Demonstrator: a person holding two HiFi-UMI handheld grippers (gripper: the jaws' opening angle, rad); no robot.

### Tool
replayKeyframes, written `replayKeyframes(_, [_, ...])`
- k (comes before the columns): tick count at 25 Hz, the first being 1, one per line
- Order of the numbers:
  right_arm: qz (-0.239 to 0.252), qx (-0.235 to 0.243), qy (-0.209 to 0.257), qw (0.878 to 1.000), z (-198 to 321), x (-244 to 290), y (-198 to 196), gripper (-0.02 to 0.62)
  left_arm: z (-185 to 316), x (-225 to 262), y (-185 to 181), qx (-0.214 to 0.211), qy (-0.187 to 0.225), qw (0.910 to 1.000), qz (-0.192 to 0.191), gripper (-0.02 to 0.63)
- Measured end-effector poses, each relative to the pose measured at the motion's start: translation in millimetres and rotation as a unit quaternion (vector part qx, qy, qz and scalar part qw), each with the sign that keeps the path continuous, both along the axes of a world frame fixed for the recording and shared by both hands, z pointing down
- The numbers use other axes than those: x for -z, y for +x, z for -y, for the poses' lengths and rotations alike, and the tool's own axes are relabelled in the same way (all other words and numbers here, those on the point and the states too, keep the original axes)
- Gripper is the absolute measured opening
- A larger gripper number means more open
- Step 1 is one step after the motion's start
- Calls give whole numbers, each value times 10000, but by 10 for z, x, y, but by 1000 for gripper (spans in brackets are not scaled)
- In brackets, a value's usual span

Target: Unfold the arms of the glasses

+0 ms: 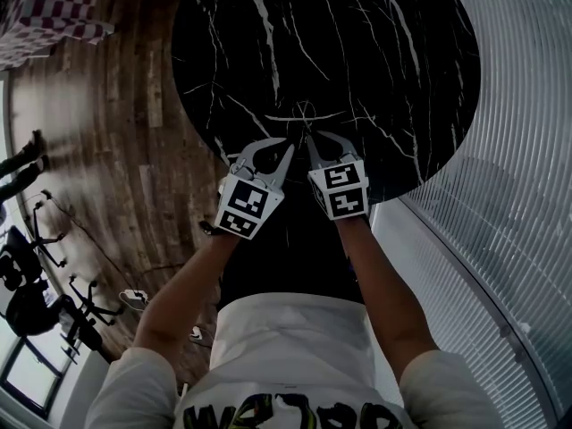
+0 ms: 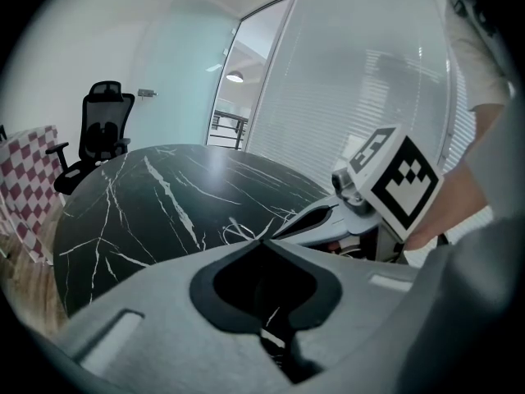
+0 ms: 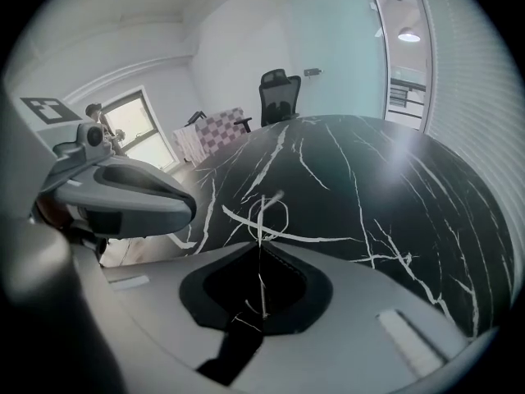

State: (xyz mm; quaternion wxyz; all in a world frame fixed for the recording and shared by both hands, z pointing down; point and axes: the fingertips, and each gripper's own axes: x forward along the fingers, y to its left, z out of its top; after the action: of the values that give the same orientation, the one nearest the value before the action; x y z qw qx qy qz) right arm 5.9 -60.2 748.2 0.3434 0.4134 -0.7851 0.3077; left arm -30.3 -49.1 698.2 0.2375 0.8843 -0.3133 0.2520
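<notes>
Thin wire-framed glasses [image 1: 304,114] lie near the front edge of the round black marble table [image 1: 357,43]. Both grippers meet at them, tips almost touching. My left gripper [image 1: 293,141] comes in from the left with its jaws closed at the tips, and a thin wire of the glasses [image 2: 238,232] runs through its opening. My right gripper [image 1: 309,141] comes in from the right. In the right gripper view its jaws [image 3: 259,243] are closed on a thin arm of the glasses [image 3: 262,294]. A lens loop [image 3: 271,216] shows just beyond the tips.
A black office chair [image 2: 102,130] and a red-checkered cloth [image 1: 63,3] stand beyond the table's far side. A glass wall with blinds [image 1: 500,195] runs along the right. Wooden floor [image 1: 116,150] with stands and cables lies to the left.
</notes>
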Motion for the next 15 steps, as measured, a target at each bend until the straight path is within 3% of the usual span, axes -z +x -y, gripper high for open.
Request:
replayKeyframes(9, [155, -17, 98, 9998, 13, 141, 48, 9, -16, 31, 21, 36, -14, 10000, 28, 0])
replayKeyframes(15, [413, -73, 364, 9985, 56, 530, 73, 9, 29, 178, 43, 144, 1, 9999, -52, 0])
